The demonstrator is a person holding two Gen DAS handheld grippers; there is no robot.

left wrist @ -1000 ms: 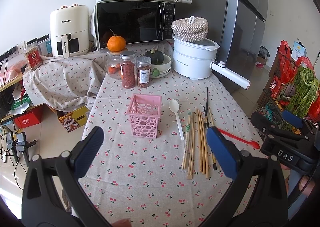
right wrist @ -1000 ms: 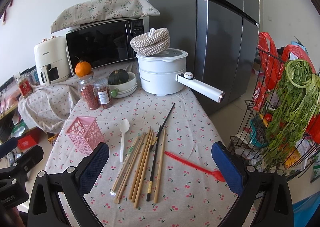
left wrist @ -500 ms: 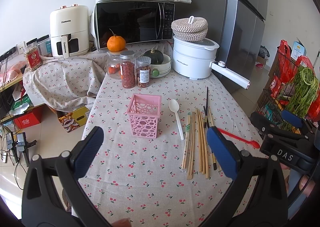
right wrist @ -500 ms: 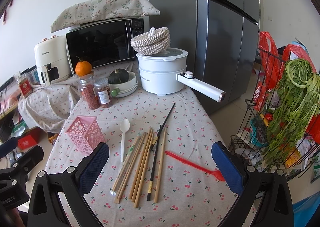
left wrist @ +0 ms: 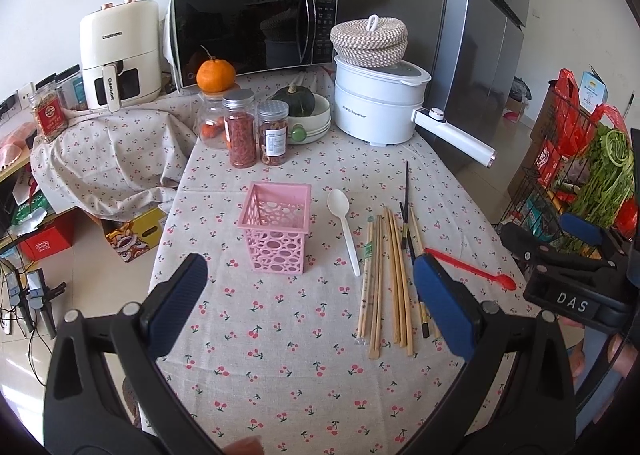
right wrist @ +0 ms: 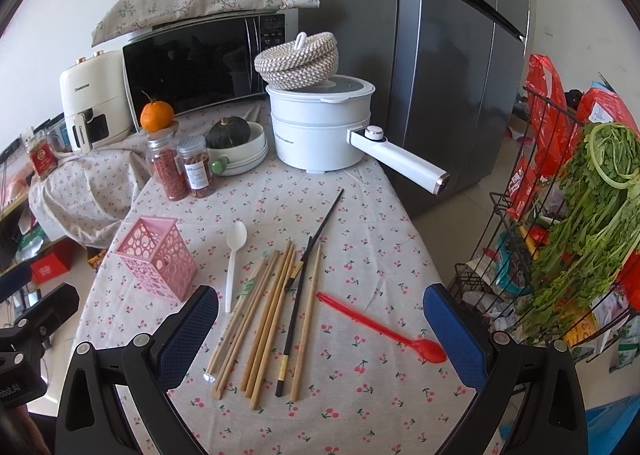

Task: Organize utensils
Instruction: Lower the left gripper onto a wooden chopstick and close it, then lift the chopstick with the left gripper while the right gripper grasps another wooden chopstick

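An empty pink perforated basket (left wrist: 277, 231) (right wrist: 156, 257) stands on the cherry-print tablecloth. To its right lie a white plastic spoon (left wrist: 345, 229) (right wrist: 233, 259), several wooden chopsticks (left wrist: 386, 279) (right wrist: 268, 315), black chopsticks (left wrist: 406, 207) (right wrist: 304, 283) and a red plastic spoon (left wrist: 468, 268) (right wrist: 380, 329). My left gripper (left wrist: 310, 303) is open and empty, held above the table's near edge. My right gripper (right wrist: 320, 339) is open and empty, over the near ends of the chopsticks.
At the back stand jars (left wrist: 242, 131), an orange (left wrist: 215, 75), a squash in a bowl (left wrist: 298, 105), a white pot with a long handle (left wrist: 376, 107), a microwave (left wrist: 252, 35) and an air fryer (left wrist: 120, 55). A wire rack with greens (right wrist: 580, 215) stands right of the table.
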